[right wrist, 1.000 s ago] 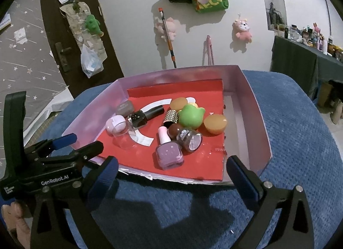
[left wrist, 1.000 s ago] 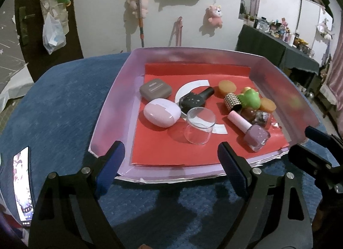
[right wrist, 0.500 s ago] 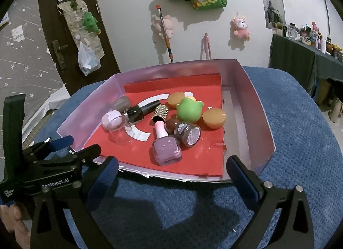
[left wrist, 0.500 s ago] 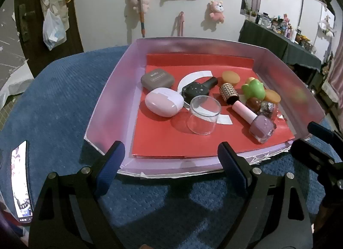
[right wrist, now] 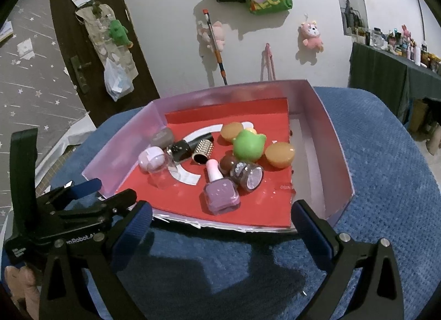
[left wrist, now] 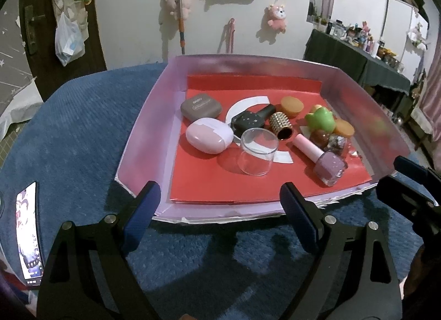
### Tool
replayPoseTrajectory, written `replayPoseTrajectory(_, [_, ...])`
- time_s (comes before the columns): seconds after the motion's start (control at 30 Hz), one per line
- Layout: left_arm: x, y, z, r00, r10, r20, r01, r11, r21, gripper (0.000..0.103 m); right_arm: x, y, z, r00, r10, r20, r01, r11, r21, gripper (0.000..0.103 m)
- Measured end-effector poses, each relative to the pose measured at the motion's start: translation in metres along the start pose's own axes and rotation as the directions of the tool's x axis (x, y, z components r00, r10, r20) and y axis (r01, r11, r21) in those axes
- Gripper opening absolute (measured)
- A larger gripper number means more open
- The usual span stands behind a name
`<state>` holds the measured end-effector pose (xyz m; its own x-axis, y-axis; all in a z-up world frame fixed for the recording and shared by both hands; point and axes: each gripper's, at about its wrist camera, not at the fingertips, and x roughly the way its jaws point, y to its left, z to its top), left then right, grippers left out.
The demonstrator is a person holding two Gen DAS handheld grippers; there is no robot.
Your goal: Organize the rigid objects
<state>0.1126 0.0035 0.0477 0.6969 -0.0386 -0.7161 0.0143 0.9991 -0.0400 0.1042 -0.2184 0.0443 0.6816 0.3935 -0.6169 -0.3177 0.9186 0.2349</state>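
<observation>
**Fingers Released, Both Grippers at Near Edge of Tray**

Fingers (left wrist: 142, 205) of the left gripper (left wrist: 220, 207) are spread wide and grasp nothing; they sit just outside the near edge of the tray (left wrist: 148, 116). The right gripper (right wrist: 222, 222) is likewise released, its fingers (right wrist: 308, 223) apart at the same near edge, toward the tray's right corner.

The tray is a purple-walled box with a red liner (left wrist: 220, 185), resting on a blue textured surface (left wrist: 74, 121).

Contents, as seen from the left wrist:
- Grey case (left wrist: 201, 105) near the far-left part of the liner.
- Pink case (left wrist: 209, 138) just in front of it.
- Clear cup (left wrist: 257, 152), upright, beside the pink case.
- Black nail polish bottle (left wrist: 252, 120), lying down, touching the gold studded cap (left wrist: 281, 125).
- Purple nail polish bottle (left wrist: 328, 164), lying near the near-right corner.
- Green toy (left wrist: 321, 119) between two orange lids (left wrist: 292, 105).
- Glitter jar (right wrist: 248, 175), on its side, against the purple bottle.

A phone (left wrist: 27, 234) lies on the blue surface by the left edge.
</observation>
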Motion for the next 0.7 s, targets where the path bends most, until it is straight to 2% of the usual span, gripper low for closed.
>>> replayPoseTrajectory(0.33, [-0.024, -0.004, -0.007, 0.999, -0.026, 0.021, 0.026, 1.000, 0.017, 0.089, -0.026, 0.004, -0.006, 1.000, -0.002, 0.016, 0.002, 1.000, -0.014, 0.103])
replayPoseTrajectory(0.7, [-0.011, -0.006, -0.030, 0.998, -0.047, -0.044, 0.047, 0.999, 0.008, 0.090, -0.018, -0.002, -0.030, 0.997, -0.040, -0.063, 0.038, 0.999, -0.019, 0.103])
